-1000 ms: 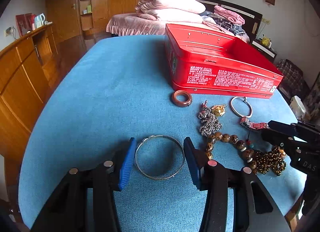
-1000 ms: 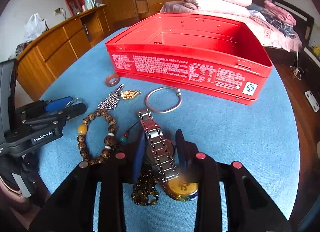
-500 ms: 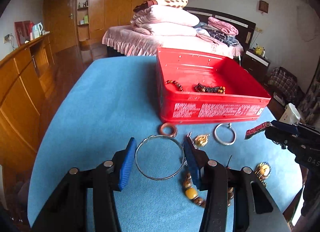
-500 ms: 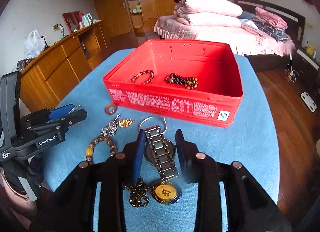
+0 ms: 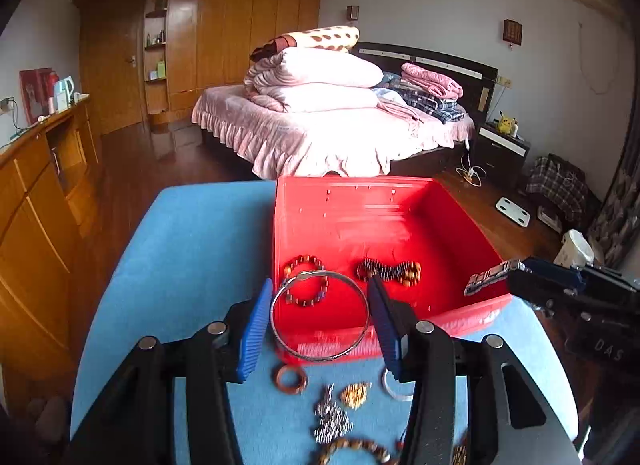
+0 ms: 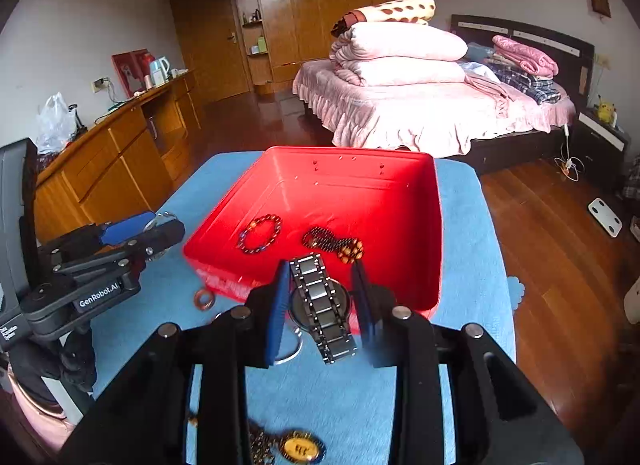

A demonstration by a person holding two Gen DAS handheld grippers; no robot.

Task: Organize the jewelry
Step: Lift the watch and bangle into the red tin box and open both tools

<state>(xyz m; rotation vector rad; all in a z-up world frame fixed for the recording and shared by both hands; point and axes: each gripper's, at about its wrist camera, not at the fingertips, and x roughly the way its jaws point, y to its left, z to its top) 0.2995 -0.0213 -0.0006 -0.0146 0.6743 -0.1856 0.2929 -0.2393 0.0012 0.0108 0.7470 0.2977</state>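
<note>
1. Now, left claw [image 5: 320, 319] pinches silver bangle [image 5: 320, 317] above red tin's [image 6: 400, 177] near edge.
2. Right claw [image 6: 320, 301] clamps steel watch [image 6: 322, 307] above tin edge; dial hidden.
3. Table [image 5: 192, 233] pieces w/ blur, partly cut off.

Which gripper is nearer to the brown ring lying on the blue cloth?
Left. The left gripper, holding the bangle, hangs almost directly above the brown ring. The right gripper, holding the watch, is off to the ring's right.
</note>
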